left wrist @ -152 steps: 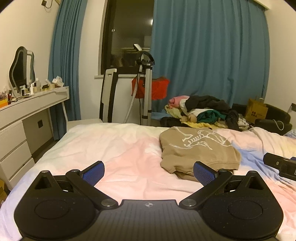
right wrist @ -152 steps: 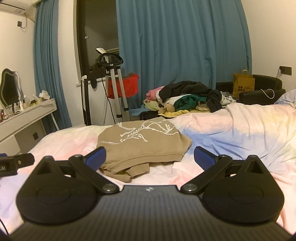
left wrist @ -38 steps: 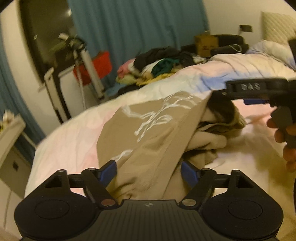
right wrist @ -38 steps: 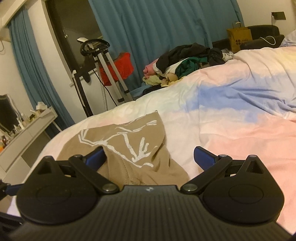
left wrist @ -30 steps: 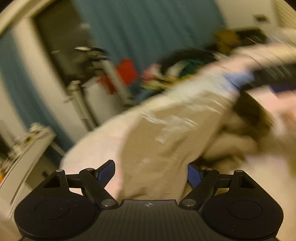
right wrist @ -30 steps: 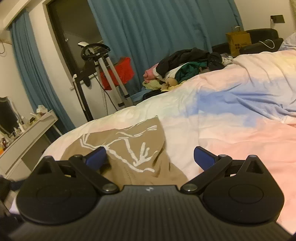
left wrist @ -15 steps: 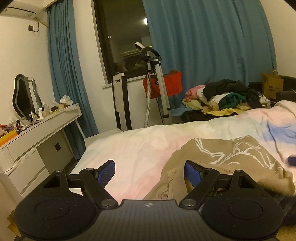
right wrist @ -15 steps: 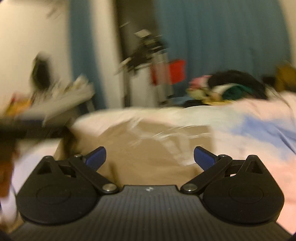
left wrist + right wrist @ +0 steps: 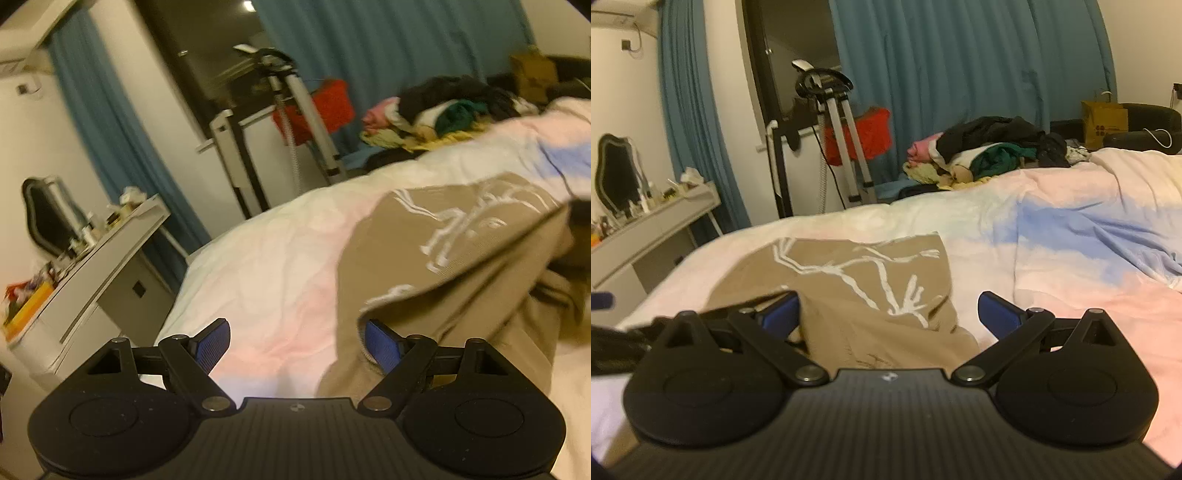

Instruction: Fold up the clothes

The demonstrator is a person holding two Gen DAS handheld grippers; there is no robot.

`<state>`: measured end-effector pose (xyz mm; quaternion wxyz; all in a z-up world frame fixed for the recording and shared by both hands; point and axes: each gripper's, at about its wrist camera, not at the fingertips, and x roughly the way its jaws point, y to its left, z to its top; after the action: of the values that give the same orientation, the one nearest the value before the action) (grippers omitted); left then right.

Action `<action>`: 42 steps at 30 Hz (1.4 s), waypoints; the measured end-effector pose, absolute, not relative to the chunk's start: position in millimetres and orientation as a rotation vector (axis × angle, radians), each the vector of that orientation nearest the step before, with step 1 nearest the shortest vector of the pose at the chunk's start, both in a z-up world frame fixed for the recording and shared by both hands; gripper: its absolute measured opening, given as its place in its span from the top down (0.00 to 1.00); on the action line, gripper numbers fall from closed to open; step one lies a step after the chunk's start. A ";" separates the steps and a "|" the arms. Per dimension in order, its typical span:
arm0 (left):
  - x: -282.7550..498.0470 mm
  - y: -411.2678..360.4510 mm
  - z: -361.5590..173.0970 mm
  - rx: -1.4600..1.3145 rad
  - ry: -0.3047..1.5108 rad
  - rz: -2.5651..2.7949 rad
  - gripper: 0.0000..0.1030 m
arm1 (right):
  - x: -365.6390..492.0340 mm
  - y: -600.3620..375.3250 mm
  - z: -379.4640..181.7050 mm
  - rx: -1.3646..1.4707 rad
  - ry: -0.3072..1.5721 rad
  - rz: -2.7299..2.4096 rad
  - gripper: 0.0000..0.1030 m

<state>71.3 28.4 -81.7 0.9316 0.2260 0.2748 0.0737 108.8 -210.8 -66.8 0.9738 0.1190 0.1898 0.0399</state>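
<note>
Tan sweatshirt (image 9: 849,280) with white print lies rumpled on bed (image 9: 1052,258). Left gripper (image 9: 297,345) and right gripper (image 9: 888,314): jaws wide, holding nothing.

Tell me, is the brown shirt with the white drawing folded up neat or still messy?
Still messy. The brown shirt lies rumpled on the bed, one part lifted and draped over bunched cloth, its edges uneven. Both grippers are open.

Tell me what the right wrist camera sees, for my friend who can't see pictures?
A tan sweatshirt with a white line drawing lies crumpled on a bed with pastel pink, white and blue bedding, right in front of the open right gripper. Behind the bed are a pile of clothes, blue curtains and a white dresser.
</note>
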 end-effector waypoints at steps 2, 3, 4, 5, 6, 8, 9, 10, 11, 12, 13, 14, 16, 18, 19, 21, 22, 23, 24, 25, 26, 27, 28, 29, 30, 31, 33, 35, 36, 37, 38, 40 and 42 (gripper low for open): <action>75.0 29.5 -85.0 0.461 0.574 0.161 0.20 | 107.9 -214.1 -60.0 0.262 0.358 0.080 0.00; 76.8 30.0 -86.6 0.461 0.580 0.166 0.20 | 109.2 -217.7 -59.2 0.272 0.356 0.077 0.00; 78.7 30.6 -88.3 0.460 0.586 0.171 0.20 | 110.4 -221.2 -58.8 0.281 0.358 0.075 0.00; 80.5 31.1 -89.9 0.459 0.592 0.176 0.20 | 111.0 -224.0 -60.8 0.285 0.370 0.076 0.00; 82.6 33.0 -89.8 0.449 0.591 0.183 0.20 | 111.4 -226.5 -62.8 0.290 0.381 0.079 0.00; 85.9 39.1 -83.8 0.412 0.561 0.207 0.20 | 110.5 -229.2 -66.9 0.305 0.394 0.097 0.00; 86.7 42.0 -79.6 0.392 0.539 0.219 0.20 | 108.6 -227.3 -67.0 0.304 0.394 0.121 0.00; 85.9 44.1 -75.6 0.378 0.518 0.225 0.20 | 105.2 -222.1 -65.6 0.283 0.383 0.154 0.00; 83.1 45.2 -71.9 0.371 0.498 0.224 0.20 | 101.7 -217.0 -64.1 0.262 0.372 0.187 0.00; 80.4 46.3 -68.2 0.364 0.479 0.223 0.20 | 98.1 -210.5 -62.6 0.231 0.359 0.217 0.00; 77.6 47.3 -64.5 0.357 0.459 0.222 0.20 | 93.6 -198.5 -60.6 0.164 0.332 0.235 0.00; 74.9 48.4 -60.8 0.350 0.439 0.221 0.20 | 89.1 -186.6 -58.5 0.096 0.305 0.252 0.00; 69.4 50.6 -53.4 0.336 0.400 0.219 0.20 | 86.8 -165.0 -55.2 0.006 0.278 0.273 0.00; 63.9 52.8 -46.0 0.322 0.360 0.217 0.21 | 89.0 -144.9 -52.3 -0.053 0.269 0.286 0.00; 61.1 53.9 -42.3 0.315 0.341 0.216 0.22 | 90.5 -135.6 -50.8 -0.078 0.265 0.290 0.00; 55.7 56.1 -34.9 0.301 0.301 0.214 0.23 | 98.0 -122.8 -47.3 -0.083 0.261 0.270 0.00; 52.9 57.2 -31.2 0.294 0.282 0.213 0.23 | 104.4 -118.4 -46.0 -0.071 0.270 0.246 0.00; 50.2 58.3 -27.5 0.287 0.262 0.212 0.23 | 111.0 -114.5 -44.7 -0.059 0.280 0.218 0.00; 47.4 59.4 -23.8 0.280 0.242 0.211 0.23 | 117.7 -113.0 -43.9 -0.046 0.294 0.176 0.00; 44.7 60.5 -20.1 0.273 0.223 0.210 0.23 | 122.8 -113.4 -43.9 -0.034 0.309 0.127 0.00; 41.9 61.6 -16.4 0.266 0.203 0.208 0.23 | 127.2 -115.4 -43.7 -0.017 0.324 0.080 0.00; 39.2 62.7 -12.7 0.259 0.183 0.207 0.23 | 128.4 -124.2 -42.1 0.021 0.335 0.041 0.00; 36.4 63.8 -9.0 0.252 0.164 0.206 0.23 | 129.6 -132.9 -40.6 0.058 0.346 0.002 0.00; 34.9 64.5 -7.5 0.247 0.157 0.202 0.23 | 130.8 -141.6 -39.0 0.095 0.357 -0.038 0.00; 34.9 64.7 -8.7 0.245 0.168 0.194 0.23 | 132.0 -150.3 -37.4 0.133 0.367 -0.077 0.00; 34.9 64.9 -10.0 0.243 0.178 0.186 0.23 | 132.1 -159.2 -35.5 0.166 0.375 -0.108 0.00; 34.9 65.4 -12.5 0.239 0.199 0.171 0.23 | 123.2 -178.3 -28.0 0.205 0.365 -0.106 0.00; 34.9 65.9 -15.0 0.235 0.219 0.155 0.23 | 116.7 -192.9 -19.9 0.217 0.358 -0.111 0.00; 34.9 66.1 -16.2 0.233 0.230 0.147 0.23 | 115.9 -196.4 -18.9 0.209 0.371 -0.119 0.00; 34.9 66.3 -17.5 0.230 0.240 0.139 0.23 | 115.1 -200.0 -17.9 0.200 0.384 -0.127 0.00; 34.9 66.6 -18.7 0.228 0.250 0.131 0.23 | 115.3 -203.4 -18.2 0.193 0.402 -0.134 0.00; 34.9 67.0 -21.2 0.224 0.271 0.116 0.24 | 123.9 -209.0 -30.4 0.177 0.486 -0.151 0.00; 35.9 68.7 -23.8 0.214 0.297 0.106 0.27 | 128.6 -211.7 -51.0 0.136 0.580 -0.181 0.00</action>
<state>35.9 68.7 -23.8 0.9819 0.1065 0.1474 0.0525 128.6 -211.7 -51.0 0.9519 0.0667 0.2855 -0.0890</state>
